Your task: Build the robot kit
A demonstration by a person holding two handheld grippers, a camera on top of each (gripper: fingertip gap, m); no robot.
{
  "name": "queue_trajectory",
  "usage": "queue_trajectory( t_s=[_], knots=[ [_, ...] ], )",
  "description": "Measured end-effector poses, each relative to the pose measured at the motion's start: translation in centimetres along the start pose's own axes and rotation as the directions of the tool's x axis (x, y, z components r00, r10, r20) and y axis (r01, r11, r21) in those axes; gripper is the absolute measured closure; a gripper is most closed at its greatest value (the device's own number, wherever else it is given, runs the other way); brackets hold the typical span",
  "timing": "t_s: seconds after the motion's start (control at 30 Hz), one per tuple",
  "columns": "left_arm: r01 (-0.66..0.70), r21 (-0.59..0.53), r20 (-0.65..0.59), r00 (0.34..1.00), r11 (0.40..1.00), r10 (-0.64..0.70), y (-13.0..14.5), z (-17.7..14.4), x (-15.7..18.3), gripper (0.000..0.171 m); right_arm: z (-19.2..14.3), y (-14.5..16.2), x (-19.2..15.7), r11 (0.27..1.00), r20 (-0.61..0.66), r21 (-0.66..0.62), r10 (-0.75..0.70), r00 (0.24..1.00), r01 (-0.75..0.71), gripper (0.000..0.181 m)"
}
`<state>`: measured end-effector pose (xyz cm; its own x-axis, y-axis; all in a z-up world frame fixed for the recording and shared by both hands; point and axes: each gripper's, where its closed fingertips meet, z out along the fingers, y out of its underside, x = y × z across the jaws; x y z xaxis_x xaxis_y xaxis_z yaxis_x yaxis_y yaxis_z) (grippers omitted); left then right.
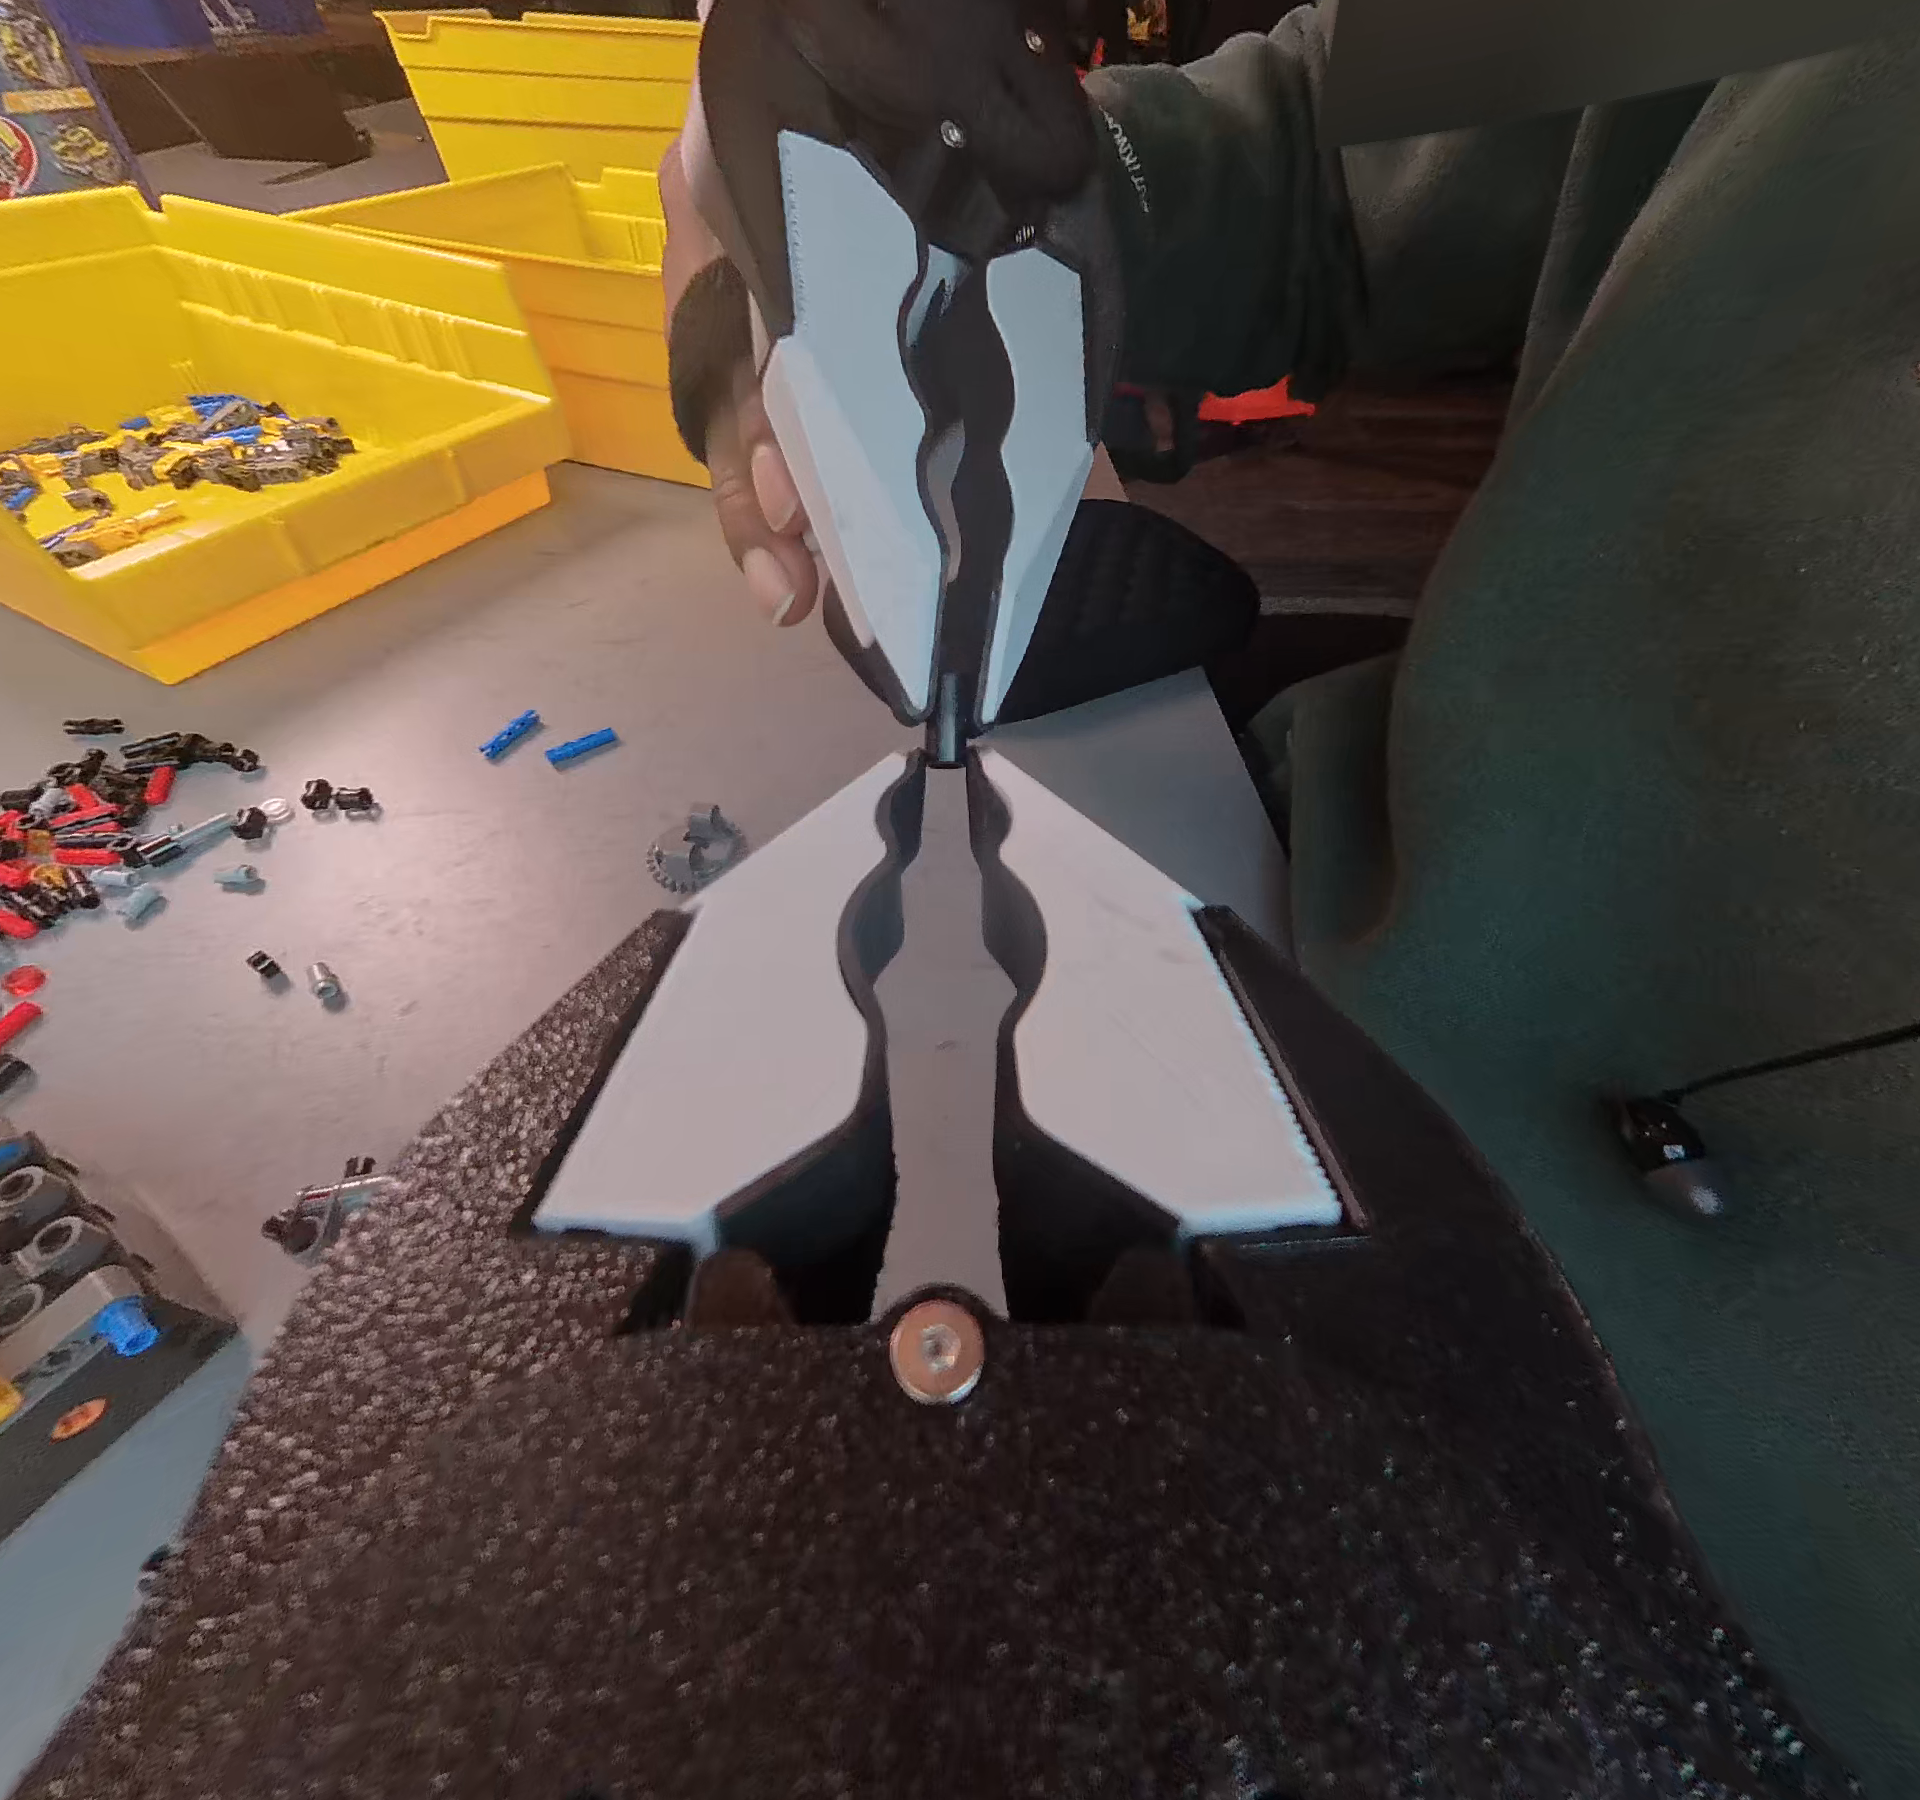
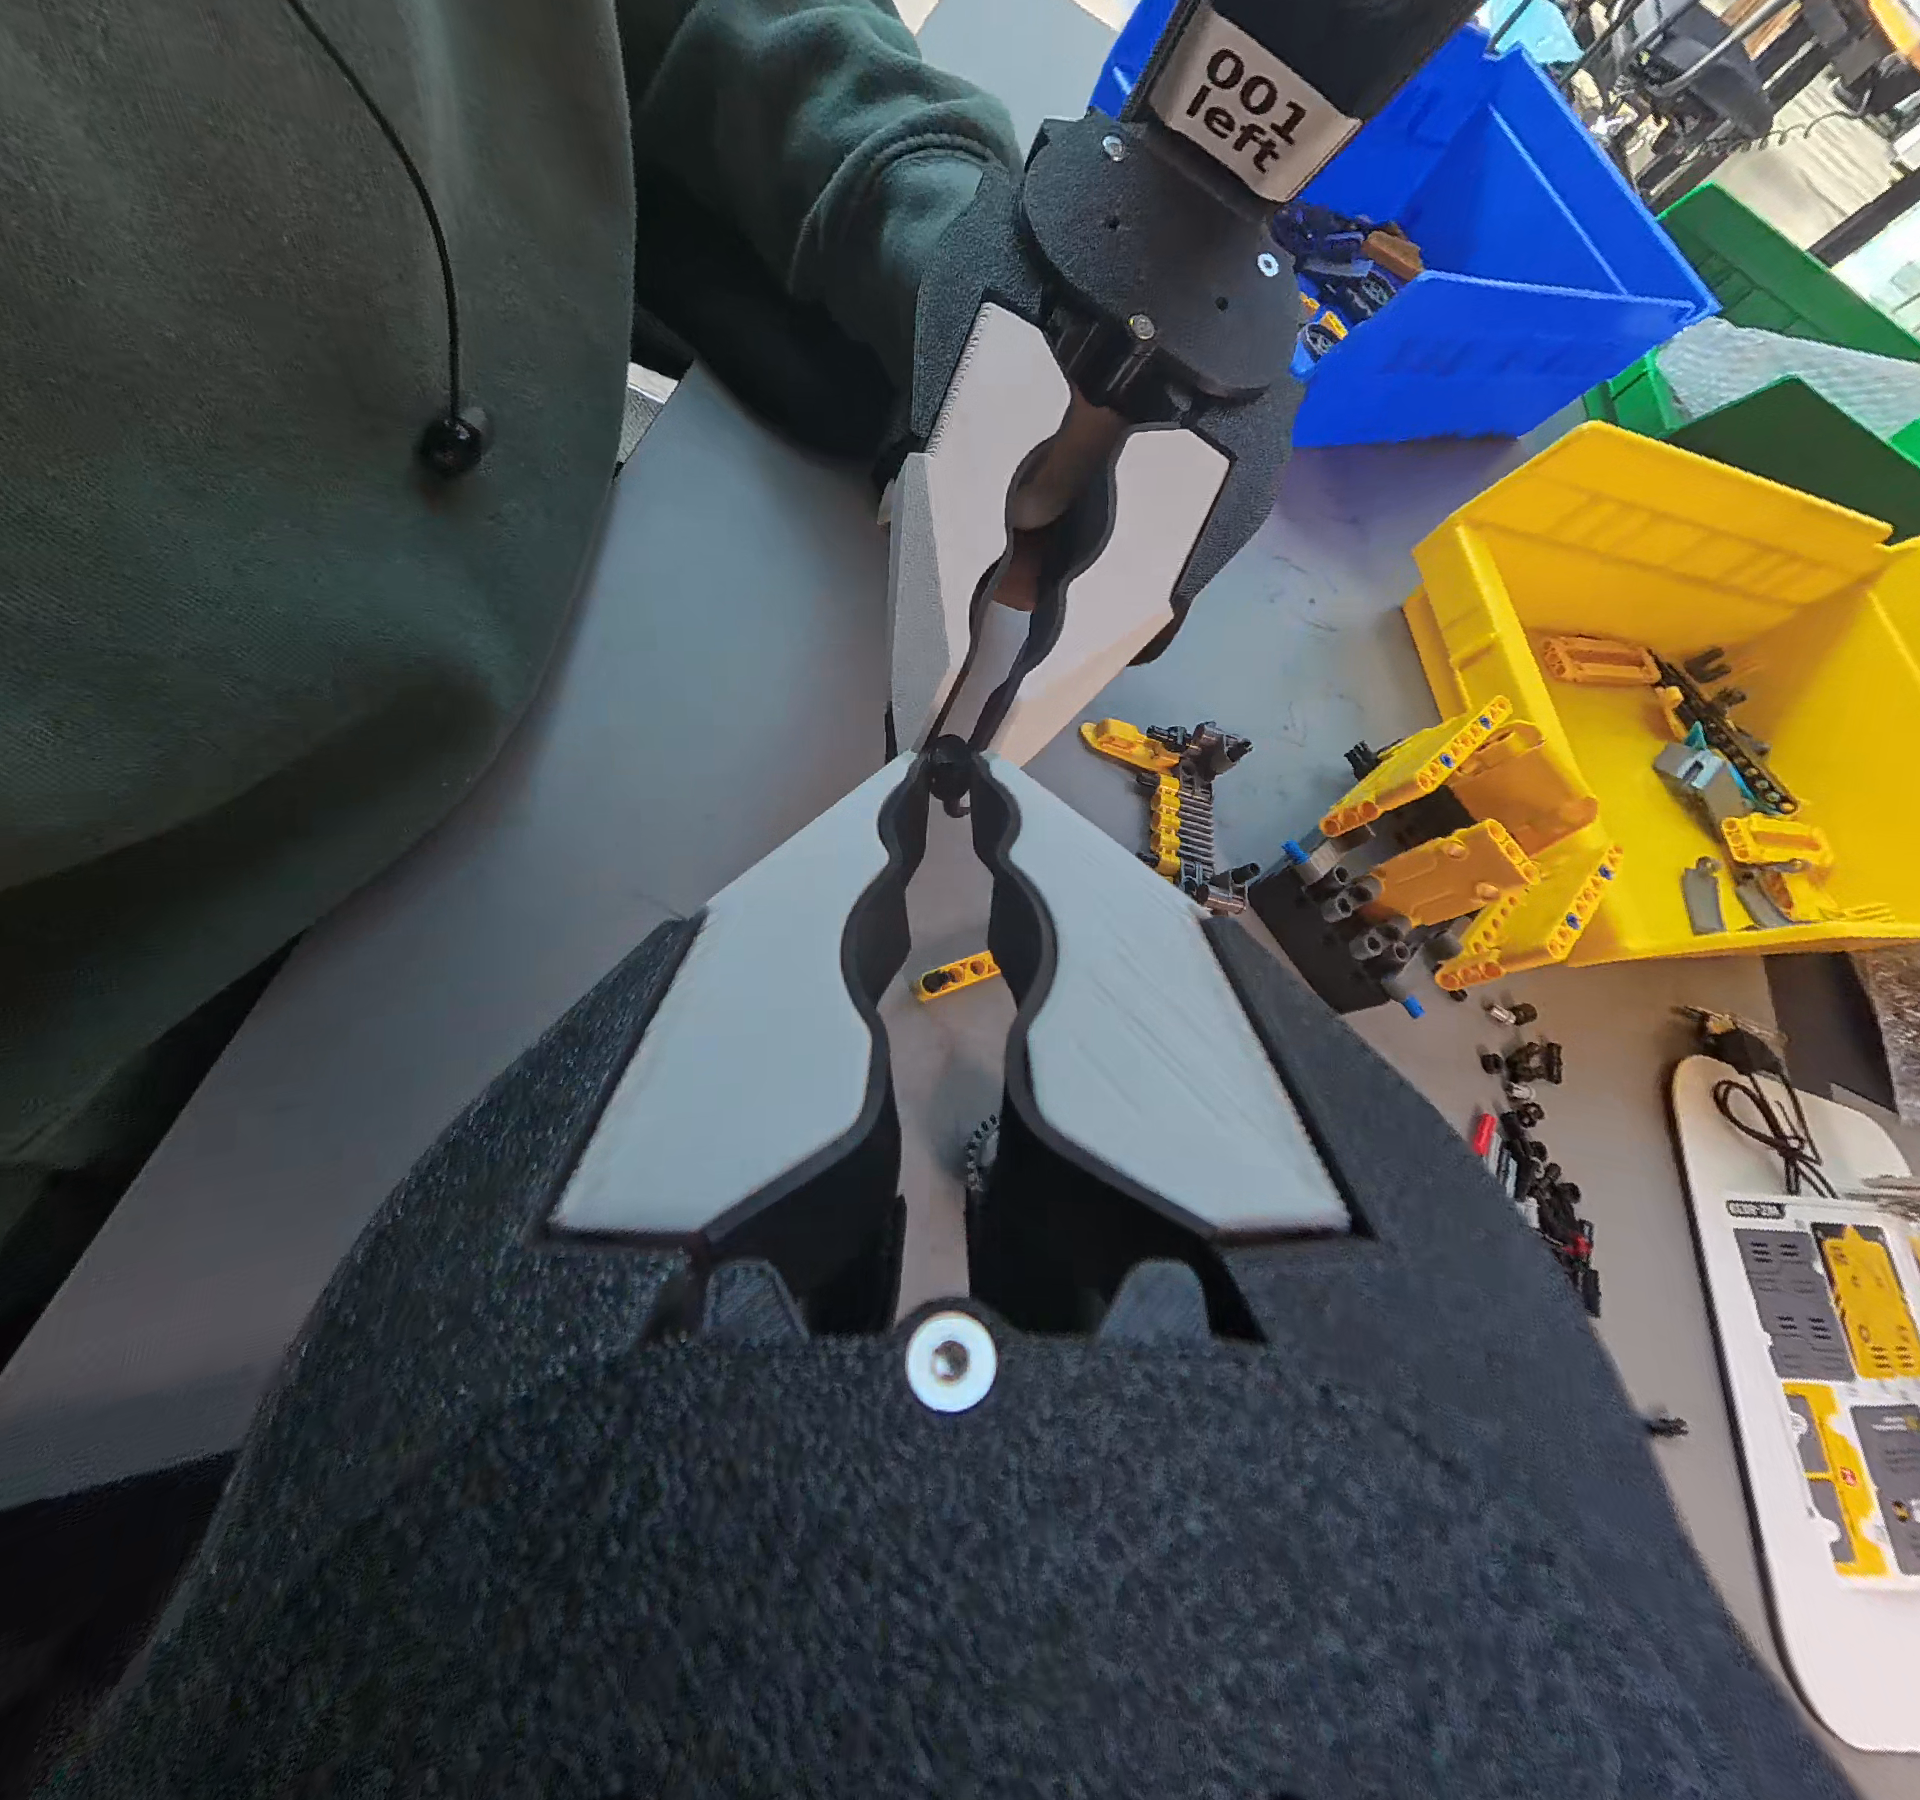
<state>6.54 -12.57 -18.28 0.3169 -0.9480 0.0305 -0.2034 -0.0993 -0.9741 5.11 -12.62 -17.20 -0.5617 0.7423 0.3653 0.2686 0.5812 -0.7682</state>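
Both hand-held grippers meet tip to tip above the bench's near edge, by the person's green sleeve (image 2: 810,119). Left hand-held gripper (image 1: 943,763) and right hand-held gripper (image 2: 948,782) are each closed on one end of a small dark pin-like part (image 1: 948,727); can't tell if it's one pc or two joined. Loose pcs (image 1: 114,836) lie w/ the yellow bin (image 1: 343,545) toward the bench's left side, a half-built yellow assembly (image 2: 1455,846) toward its right.
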Motion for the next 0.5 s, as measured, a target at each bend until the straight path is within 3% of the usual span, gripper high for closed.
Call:
queue_trajectory(
  t_s=[0.2, 0.33, 0.5],
  knots=[
    [-0.167, -0.063, 0.119, 0.978, 0.984, 0.173, 0.4, 0.2, -0.7, 0.165, 0.0, 0.6, 0.1, 0.999, -0.033, -0.038, 0.009, 0.999, -0.010, 0.174],
    [-0.339, -0.108, 0.260, 0.898, 0.934, 0.356, -0.4, -0.3, -1.8, 0.165, -0.3, 0.5, 1.0, 0.991, -0.095, 0.008, 0.132, 0.987, -0.131, 0.164],
    [-0.504, -0.191, 0.361, 0.762, 0.842, 0.538, -1.0, -0.5, -2.3, 0.165, -0.7, 0.0, 1.4, 0.980, -0.157, 0.059, 0.197, 0.968, -0.190, 0.165]
  ],
)
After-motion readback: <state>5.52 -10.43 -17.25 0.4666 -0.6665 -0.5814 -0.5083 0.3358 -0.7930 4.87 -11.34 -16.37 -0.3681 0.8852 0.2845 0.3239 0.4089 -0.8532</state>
